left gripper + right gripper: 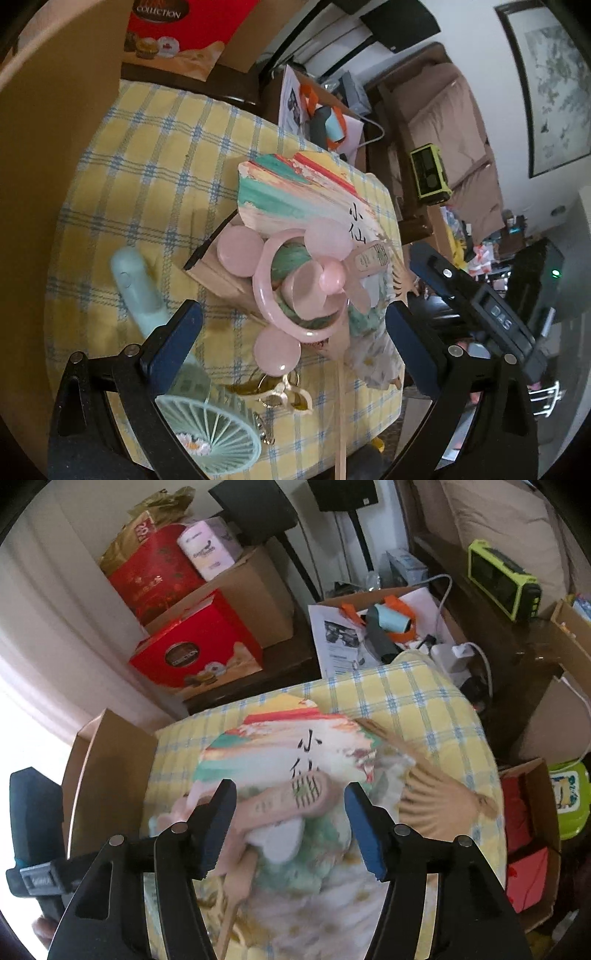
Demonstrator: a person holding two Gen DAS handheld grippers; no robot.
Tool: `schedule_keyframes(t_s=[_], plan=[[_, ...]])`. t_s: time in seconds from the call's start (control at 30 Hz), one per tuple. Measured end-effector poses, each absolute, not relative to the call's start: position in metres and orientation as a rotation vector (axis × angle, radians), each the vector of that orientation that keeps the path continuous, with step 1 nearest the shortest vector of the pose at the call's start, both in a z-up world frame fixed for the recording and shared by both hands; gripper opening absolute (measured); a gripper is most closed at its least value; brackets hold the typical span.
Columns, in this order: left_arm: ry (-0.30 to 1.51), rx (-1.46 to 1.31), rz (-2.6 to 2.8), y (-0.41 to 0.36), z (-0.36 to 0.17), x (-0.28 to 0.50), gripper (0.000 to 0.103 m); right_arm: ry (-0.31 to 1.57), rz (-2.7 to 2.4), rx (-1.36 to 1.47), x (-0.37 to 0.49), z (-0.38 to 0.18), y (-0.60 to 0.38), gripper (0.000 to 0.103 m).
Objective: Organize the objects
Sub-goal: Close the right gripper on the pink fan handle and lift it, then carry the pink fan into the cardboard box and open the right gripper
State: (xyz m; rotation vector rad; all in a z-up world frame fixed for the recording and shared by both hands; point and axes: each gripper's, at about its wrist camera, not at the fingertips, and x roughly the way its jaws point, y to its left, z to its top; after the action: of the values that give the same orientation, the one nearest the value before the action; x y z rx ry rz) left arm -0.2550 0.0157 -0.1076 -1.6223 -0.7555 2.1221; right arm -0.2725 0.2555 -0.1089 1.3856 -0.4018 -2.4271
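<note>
Checked tablecloth (147, 155), pink fan (295, 288), both grippers tilted down, fingers apart.

Both grippers point steeply downward with their blue-padded jaws spread apart. The left gripper (293, 334) grips nothing; its pads press on nothing. The right gripper (291, 821) is likewise parted and clamps nothing, and its body also shows at the right in the left wrist view.

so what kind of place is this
Probably a lived-in home living room: a sofa under a framed painting, gift boxes stacked by the wall, and a checked tablecloth.
</note>
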Motion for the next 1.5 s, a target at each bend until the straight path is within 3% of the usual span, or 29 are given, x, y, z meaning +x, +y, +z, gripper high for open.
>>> schedule_keyframes(t_s=[0.23,0.53,0.87,1.1,1.5], plan=[[-0.826,-1.626,2.043,0.018,-0.120,-0.266,0.099,-0.448,-2.342,1.427,-0.290,-0.137,0.254,0.064],[-0.730,-1.650,2.036,0.037,-0.122,-0.265,0.092,-0.407,-2.304,1.424,-0.287,-0.143,0.245,0.057],[-0.685,-1.602,2.065,0.029,-0.104,-0.254,0.086,-0.277,-2.292,1.358,-0.270,-0.127,0.221,0.056],[-0.707,-1.611,2.084,0.019,-0.087,-0.247,0.086,-0.327,-2.274,1.360,-0.261,-0.118,0.216,0.055],[-0.723,-1.548,2.151,-0.028,-0.016,-0.208,0.086,-0.295,-2.248,1.279,-0.231,-0.053,0.174,0.055]])
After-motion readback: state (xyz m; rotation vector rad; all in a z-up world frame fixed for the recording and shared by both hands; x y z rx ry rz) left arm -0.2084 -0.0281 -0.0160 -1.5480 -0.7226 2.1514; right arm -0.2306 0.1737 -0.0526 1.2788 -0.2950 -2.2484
